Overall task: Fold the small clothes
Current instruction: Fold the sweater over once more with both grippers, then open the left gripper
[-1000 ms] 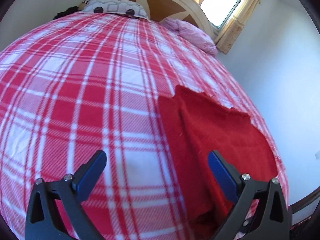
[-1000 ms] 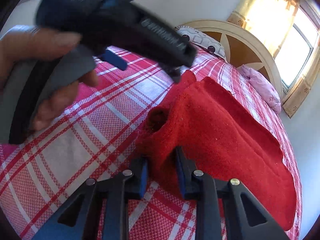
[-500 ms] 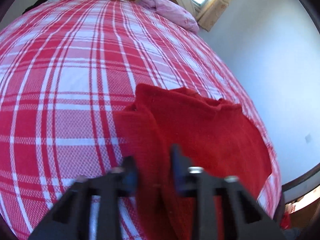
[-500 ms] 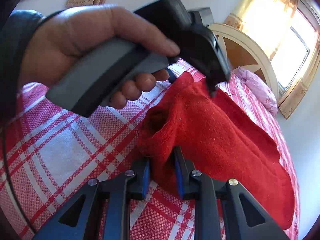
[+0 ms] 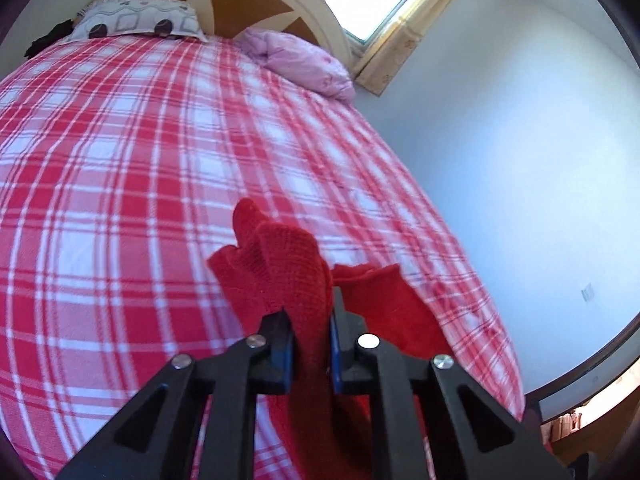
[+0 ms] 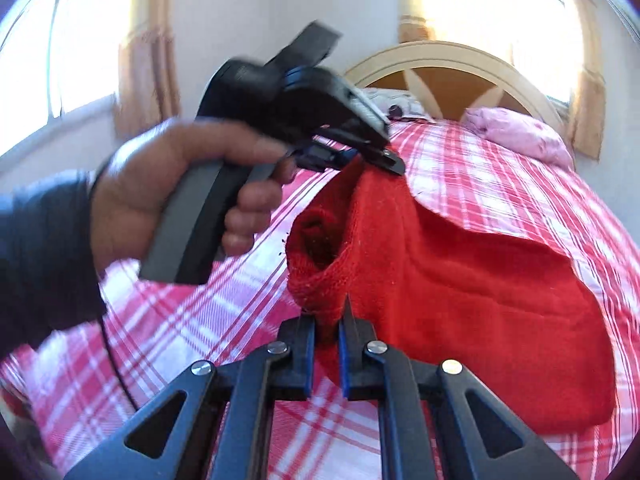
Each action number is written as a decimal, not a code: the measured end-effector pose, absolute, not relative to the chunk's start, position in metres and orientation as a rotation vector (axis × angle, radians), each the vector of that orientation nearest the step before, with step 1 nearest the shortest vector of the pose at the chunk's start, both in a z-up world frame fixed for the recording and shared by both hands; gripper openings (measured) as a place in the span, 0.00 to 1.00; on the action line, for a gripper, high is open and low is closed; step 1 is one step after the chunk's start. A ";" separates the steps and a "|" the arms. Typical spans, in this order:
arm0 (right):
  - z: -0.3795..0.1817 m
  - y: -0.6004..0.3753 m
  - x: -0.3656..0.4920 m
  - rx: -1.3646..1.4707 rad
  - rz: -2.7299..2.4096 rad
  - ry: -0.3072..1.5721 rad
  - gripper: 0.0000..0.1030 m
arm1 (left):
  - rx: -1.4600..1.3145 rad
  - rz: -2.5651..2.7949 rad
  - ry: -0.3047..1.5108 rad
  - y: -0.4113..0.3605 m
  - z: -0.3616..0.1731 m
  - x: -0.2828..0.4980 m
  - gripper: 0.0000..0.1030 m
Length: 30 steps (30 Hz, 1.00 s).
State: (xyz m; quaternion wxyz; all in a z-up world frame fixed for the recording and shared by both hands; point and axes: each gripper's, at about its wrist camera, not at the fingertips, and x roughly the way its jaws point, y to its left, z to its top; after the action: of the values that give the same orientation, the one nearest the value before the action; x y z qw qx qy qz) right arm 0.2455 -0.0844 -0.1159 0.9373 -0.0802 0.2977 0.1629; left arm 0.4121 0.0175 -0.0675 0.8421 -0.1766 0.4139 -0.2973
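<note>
A red knit garment [image 5: 280,256] hangs lifted off the red-and-white plaid bedcover [image 5: 120,160]. My left gripper [image 5: 310,312] is shut on a bunched fold of it, and the cloth stands up between the blue pads. In the right wrist view the garment [image 6: 460,288] spreads to the right, with a round cuff opening [image 6: 316,240] facing me. My right gripper [image 6: 326,320] is shut on the knit edge just below that cuff. Higher up, a hand [image 6: 168,184] holds the left gripper [image 6: 384,156], which pinches the garment's top corner.
A patterned pillow [image 5: 136,20] and a pink pillow [image 5: 304,60] lie by the arched headboard [image 5: 248,4]. A pale wall [image 5: 500,140] runs close along the bed's right side. Bright curtained windows [image 6: 72,40] are behind the bed.
My left gripper went from wide open above the bedcover to shut on the red garment and rose with it. My right gripper lifted too, and the garment's near edge came off the bed.
</note>
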 end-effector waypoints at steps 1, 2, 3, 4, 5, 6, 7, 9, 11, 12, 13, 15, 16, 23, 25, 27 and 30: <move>-0.106 -0.100 0.244 -0.121 0.326 0.597 0.08 | -0.363 -0.629 0.867 0.008 -0.064 0.413 0.13; -0.101 -0.109 0.243 -0.096 0.320 0.592 0.08 | -0.358 -0.636 0.864 -0.003 -0.060 0.414 0.13; -0.093 -0.127 0.241 -0.049 0.311 0.581 0.08 | -0.360 -0.644 0.864 -0.009 -0.059 0.416 0.13; -0.090 -0.139 0.238 -0.015 0.302 0.572 0.08 | -0.358 -0.650 0.863 -0.021 -0.057 0.418 0.13; -0.086 -0.150 0.236 0.011 0.291 0.564 0.08 | -0.356 -0.658 0.866 -0.031 -0.055 0.419 0.13; -0.083 -0.162 0.235 0.035 0.280 0.558 0.08 | -0.353 -0.668 0.869 -0.041 -0.054 0.422 0.13; -0.081 -0.174 0.234 0.069 0.267 0.562 0.07 | -0.349 -0.674 0.871 -0.050 -0.052 0.423 0.13; -0.079 -0.200 0.234 0.125 0.246 0.563 0.07 | -0.327 -0.701 0.883 -0.075 -0.050 0.426 0.13; -0.081 -0.224 0.229 0.184 0.224 0.565 0.07 | -0.306 -0.723 0.892 -0.095 -0.050 0.427 0.13; -0.083 -0.235 0.227 0.212 0.217 0.571 0.07 | -0.289 -0.732 0.899 -0.107 -0.050 0.427 0.13; -0.084 -0.243 0.226 0.230 0.212 0.573 0.07 | -0.265 -0.742 0.910 -0.124 -0.053 0.428 0.13; -0.091 -0.265 0.223 0.277 0.189 0.585 0.07 | -0.218 -0.747 0.927 -0.148 -0.060 0.429 0.13; -0.092 -0.275 0.223 0.292 0.181 0.588 0.07 | -0.202 -0.746 0.937 -0.157 -0.065 0.430 0.13; -0.129 -0.339 0.221 0.481 0.116 0.666 0.07 | -0.081 -0.739 1.013 -0.211 -0.107 0.434 0.13; -0.138 -0.351 0.217 0.513 0.102 0.677 0.07 | -0.042 -0.745 1.014 -0.223 -0.109 0.431 0.14; -0.146 -0.360 0.216 0.546 0.099 0.692 0.07 | 0.018 -0.740 0.997 -0.235 -0.109 0.427 0.16; -0.151 -0.364 0.216 0.582 0.100 0.702 0.07 | 0.089 -0.739 0.970 -0.250 -0.103 0.421 0.23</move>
State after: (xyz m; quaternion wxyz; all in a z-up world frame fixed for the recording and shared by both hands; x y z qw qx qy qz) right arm 0.2158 -0.3644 -0.1512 0.8967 0.2810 0.3386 0.0480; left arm 0.4208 -0.2499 -0.1027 0.8188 0.0419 0.4555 -0.3469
